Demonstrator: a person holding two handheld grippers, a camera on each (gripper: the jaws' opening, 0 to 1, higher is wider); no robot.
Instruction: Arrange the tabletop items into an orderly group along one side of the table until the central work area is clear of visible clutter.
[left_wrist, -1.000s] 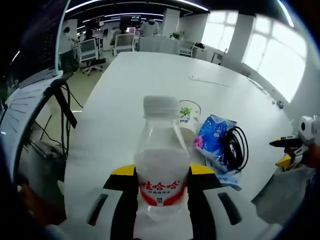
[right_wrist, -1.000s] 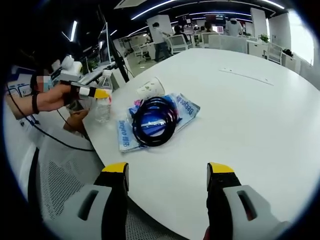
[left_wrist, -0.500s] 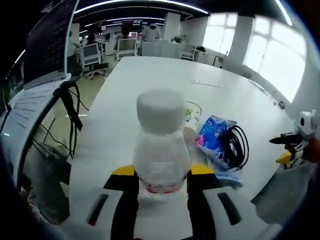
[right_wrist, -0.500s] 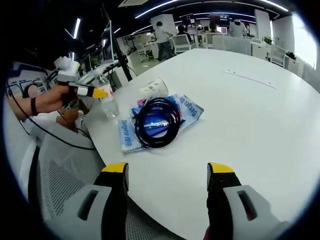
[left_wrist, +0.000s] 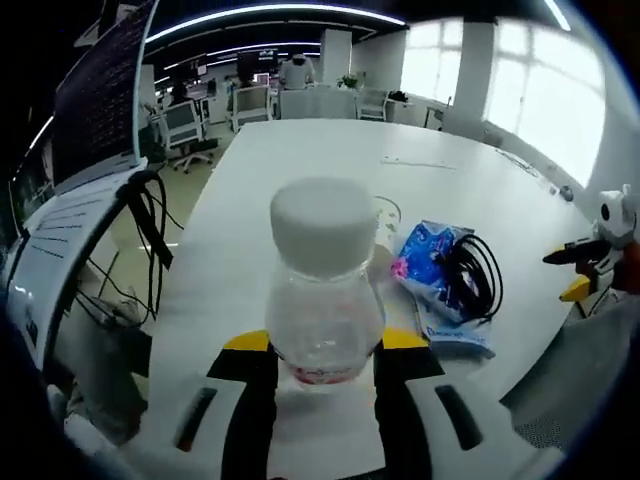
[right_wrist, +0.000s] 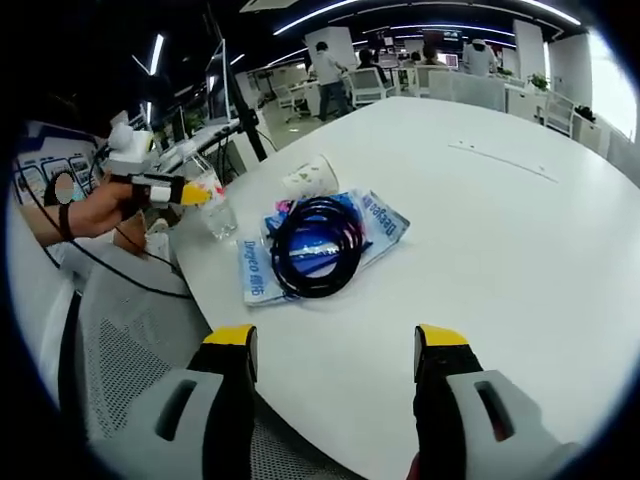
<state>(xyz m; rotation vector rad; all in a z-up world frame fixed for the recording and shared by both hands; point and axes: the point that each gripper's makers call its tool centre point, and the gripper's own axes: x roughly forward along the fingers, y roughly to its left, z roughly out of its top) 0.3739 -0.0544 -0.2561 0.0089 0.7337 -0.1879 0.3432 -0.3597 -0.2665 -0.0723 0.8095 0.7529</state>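
Note:
A clear water bottle (left_wrist: 325, 310) with a white cap and red label is clamped between the jaws of my left gripper (left_wrist: 325, 342), tilted with its cap towards the camera. Behind it on the white table (left_wrist: 290, 170) lie a paper cup (left_wrist: 386, 212) on its side, a blue packet (left_wrist: 430, 262) and a coil of black cable (left_wrist: 472, 285). In the right gripper view the left gripper (right_wrist: 165, 188) holds the bottle (right_wrist: 214, 208) at the table's near-left edge, beside the cup (right_wrist: 310, 177), the packets (right_wrist: 378, 215) and the cable (right_wrist: 318, 247). My right gripper (right_wrist: 335, 375) is open above the table edge, holding nothing.
A grey mesh chair (right_wrist: 120, 350) stands below the table's edge. A monitor stand with hanging cords (left_wrist: 140, 215) is left of the table. A thin strip (right_wrist: 495, 152) lies far out on the table. Office chairs and people fill the background.
The bottle has gone from upright to tilted in the left gripper, which has lifted it slightly at the table's edge. The right gripper has stayed still and open.

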